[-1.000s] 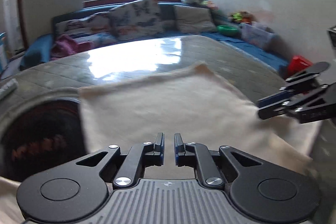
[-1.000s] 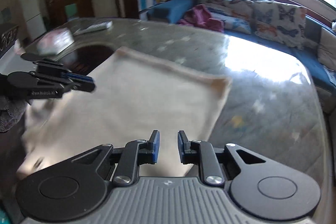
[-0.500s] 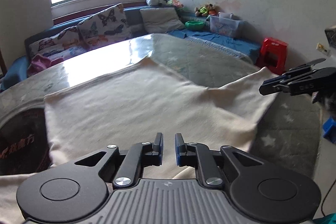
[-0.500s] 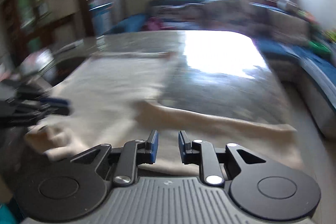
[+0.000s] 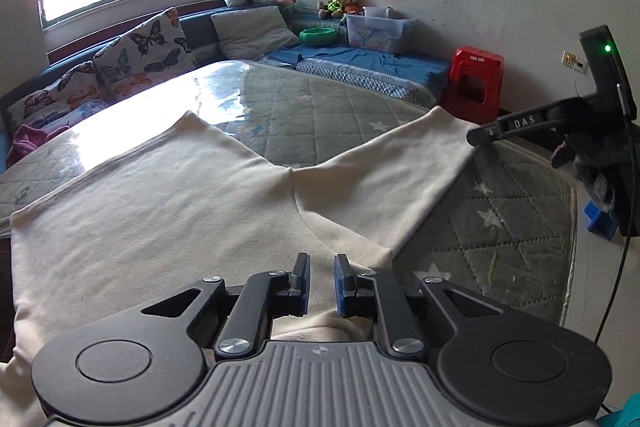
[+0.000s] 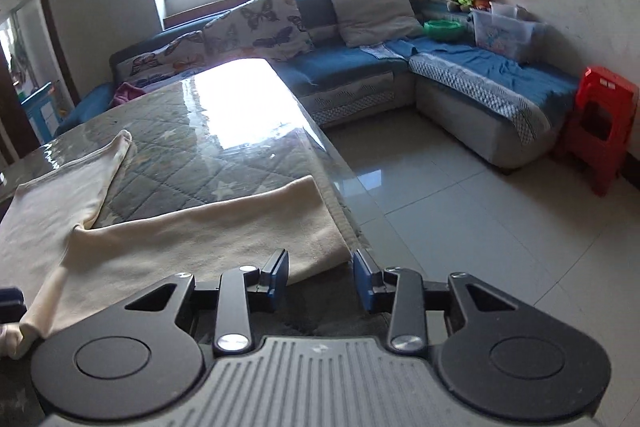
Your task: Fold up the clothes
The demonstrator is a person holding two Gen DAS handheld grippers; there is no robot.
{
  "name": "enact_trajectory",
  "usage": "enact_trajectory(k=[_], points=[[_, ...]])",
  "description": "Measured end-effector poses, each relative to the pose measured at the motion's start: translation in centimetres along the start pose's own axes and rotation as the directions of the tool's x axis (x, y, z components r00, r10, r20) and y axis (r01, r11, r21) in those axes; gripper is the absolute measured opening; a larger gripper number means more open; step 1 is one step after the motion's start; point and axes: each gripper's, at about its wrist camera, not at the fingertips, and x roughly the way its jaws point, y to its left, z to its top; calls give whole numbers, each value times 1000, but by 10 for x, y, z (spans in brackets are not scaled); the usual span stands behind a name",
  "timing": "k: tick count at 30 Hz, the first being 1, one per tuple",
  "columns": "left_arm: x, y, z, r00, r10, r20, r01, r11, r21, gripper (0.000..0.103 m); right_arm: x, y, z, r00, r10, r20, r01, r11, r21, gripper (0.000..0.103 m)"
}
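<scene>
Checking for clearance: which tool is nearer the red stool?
Right. The right tool is at the cloth's far corner toward the red stool; the left tool is farther back.

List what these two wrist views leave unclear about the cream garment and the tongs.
- Left wrist view: whether the left tongs pinch the cream garment; their own body hides the near hem.
- Right wrist view: the left tongs are cut off by the left edge; only a dark tip shows.
</scene>
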Motion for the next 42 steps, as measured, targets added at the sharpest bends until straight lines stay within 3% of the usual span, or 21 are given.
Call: enact_trajectory(k=[2, 3, 4, 7, 12, 15, 20, 24, 29, 34, 37, 42], points=[[2, -2, -1, 1000, 1, -7, -1, 1000, 6, 14, 1, 2, 0, 1000, 8, 10, -8, 1000, -6, 35], [3, -3, -2, 1000, 2, -10, -2, 1000, 10, 14, 3, 4, 0, 1000, 10, 13, -9, 1000, -15, 27], [4, -3, -3, 1000, 2, -14, -2, 1000, 13, 14, 4, 6, 1, 1000, 3, 13, -2, 999, -36, 13], [7, -6, -5, 1000, 4, -24, -4, 1000, 23, 15, 5, 9, 8, 999, -17, 37, 20, 995, -93, 9], [8, -7, -5, 1000, 1, -25, 0, 999, 39, 16, -6, 8, 38, 991, -37, 129, 56, 988, -143, 9], [8, -7, -5, 1000, -2, -26, 3, 999, 48, 16, 1, 8, 41, 993, -25, 119, 42, 990, -136, 9], [1, -3, 1, 1000, -2, -5, 2, 999, 40, 23, 26, 2, 19, 999, -14, 36, 17, 997, -80, 9], [3, -1, 8, 1000, -2, 20, 2, 1000, 26, 23, 20, -8, 23, 999, 17, 44, -16, 1000, -19, 9], [14, -8, 2, 1000, -28, 8, 28, 999, 26, 23, -6, 0, 47, 992, 77, 97, -75, 997, -30, 8], [-9, 0, -2, 998, -23, 57, 24, 1000, -15, 30, -45, 48, 83, 967, 191, 167, -164, 973, -162, 8], [-30, 13, -6, 996, 20, 90, -15, 998, -54, 35, -67, 99, 100, 938, 298, 180, -241, 928, -283, 8], [-57, 40, -29, 988, 116, 100, -101, 984, -145, 40, -76, 182, 98, 889, 443, 116, -356, 828, -434, 8]])
